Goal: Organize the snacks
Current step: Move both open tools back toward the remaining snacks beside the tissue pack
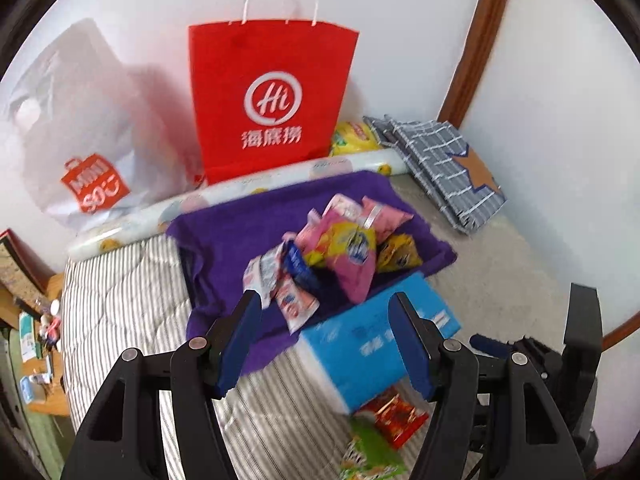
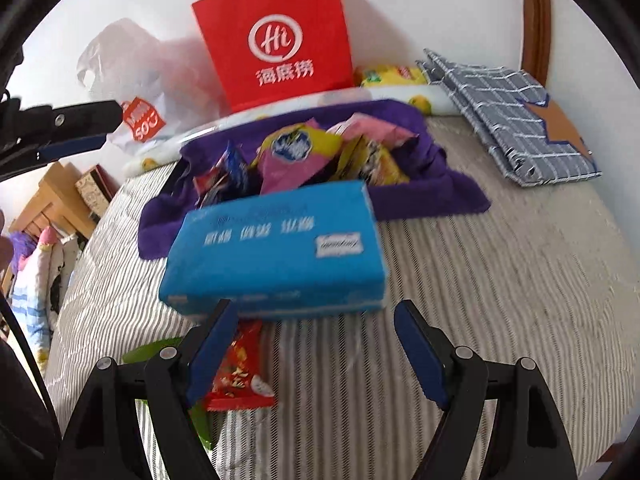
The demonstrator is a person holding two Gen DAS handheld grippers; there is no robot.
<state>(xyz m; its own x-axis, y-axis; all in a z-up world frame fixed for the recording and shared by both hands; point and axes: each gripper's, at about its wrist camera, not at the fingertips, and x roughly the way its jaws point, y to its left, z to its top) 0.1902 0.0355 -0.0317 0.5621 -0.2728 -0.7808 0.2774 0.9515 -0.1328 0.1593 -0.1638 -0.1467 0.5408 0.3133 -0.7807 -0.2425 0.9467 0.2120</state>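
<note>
A purple-cloth-lined bin point(image 1: 240, 232) point(image 2: 440, 184) on the striped bed holds several snack packets, with a pink and yellow packet point(image 1: 348, 252) point(image 2: 296, 152) on top. A blue box point(image 1: 372, 344) point(image 2: 276, 248) lies against the bin's near side. A red snack packet point(image 1: 396, 420) point(image 2: 240, 372) and a green packet point(image 1: 372, 456) point(image 2: 152, 350) lie on the bed in front of the box. My left gripper point(image 1: 324, 340) is open and empty above the bin's near edge. My right gripper point(image 2: 316, 348) is open and empty just before the box, beside the red packet.
A red paper bag point(image 1: 272, 96) point(image 2: 276, 36) and a white plastic bag point(image 1: 88, 128) point(image 2: 128, 72) stand against the wall behind the bin. A rolled printed sheet point(image 1: 240, 196), a yellow packet point(image 1: 352, 140) point(image 2: 392, 74) and a folded plaid cloth point(image 1: 444, 168) point(image 2: 508, 120) lie at the back. A wooden nightstand point(image 2: 52, 204) is left.
</note>
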